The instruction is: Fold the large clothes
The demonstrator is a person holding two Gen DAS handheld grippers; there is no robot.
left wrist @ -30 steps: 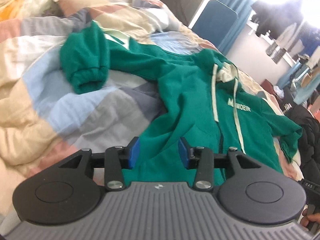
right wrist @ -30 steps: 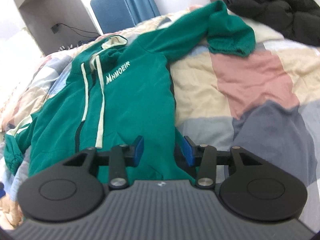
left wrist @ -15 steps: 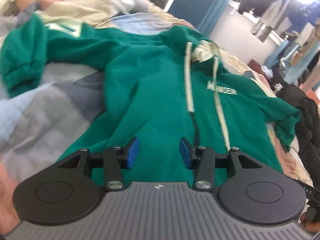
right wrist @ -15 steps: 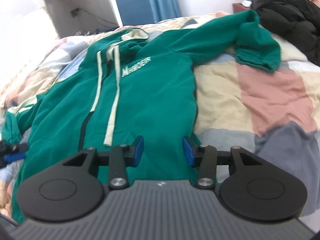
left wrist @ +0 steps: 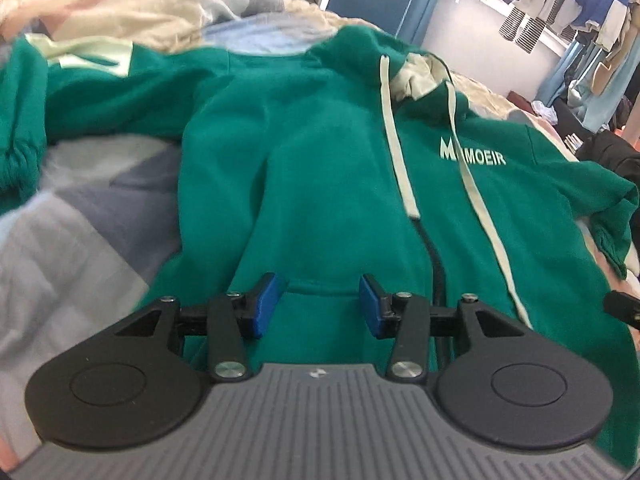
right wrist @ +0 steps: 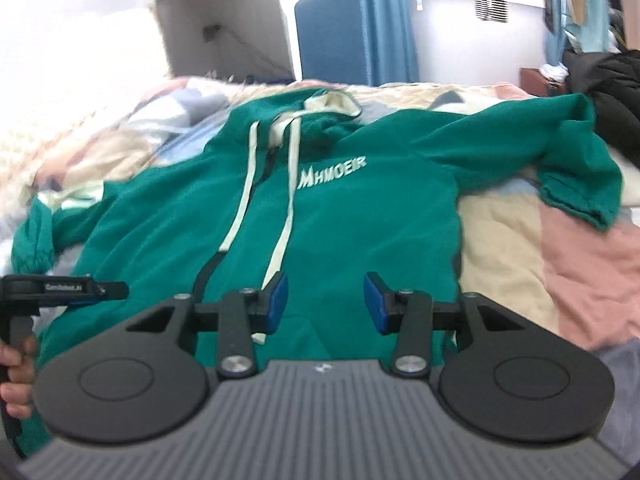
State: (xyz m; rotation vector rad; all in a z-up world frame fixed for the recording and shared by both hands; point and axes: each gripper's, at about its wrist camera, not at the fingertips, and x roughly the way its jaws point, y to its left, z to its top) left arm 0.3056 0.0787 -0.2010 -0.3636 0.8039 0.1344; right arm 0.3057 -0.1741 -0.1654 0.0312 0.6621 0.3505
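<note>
A green zip hoodie [left wrist: 328, 184] [right wrist: 360, 216] with pale drawstrings and white chest lettering lies face up on the bed, both sleeves spread outward. My left gripper [left wrist: 322, 300] hovers over its lower front, left of the zip, jaws open with nothing between the blue pads. My right gripper [right wrist: 325, 300] stands open over the lower front too, right of the zip, holding nothing. In the right wrist view the left gripper's body [right wrist: 60, 286] shows at the left edge, held by a hand [right wrist: 18, 376]. The hem is hidden under both grippers.
A patchwork quilt [left wrist: 72, 240] [right wrist: 560, 264] in grey, cream, pink and blue covers the bed. A black jacket [right wrist: 608, 96] lies at the bed's far right. A blue chair [right wrist: 332, 36] and hanging clothes [left wrist: 560, 8] stand beyond.
Both grippers have swung inward over the hoodie's front and the left one has come lower. The hoodie now sits centred in each view. Jaws stay open.
</note>
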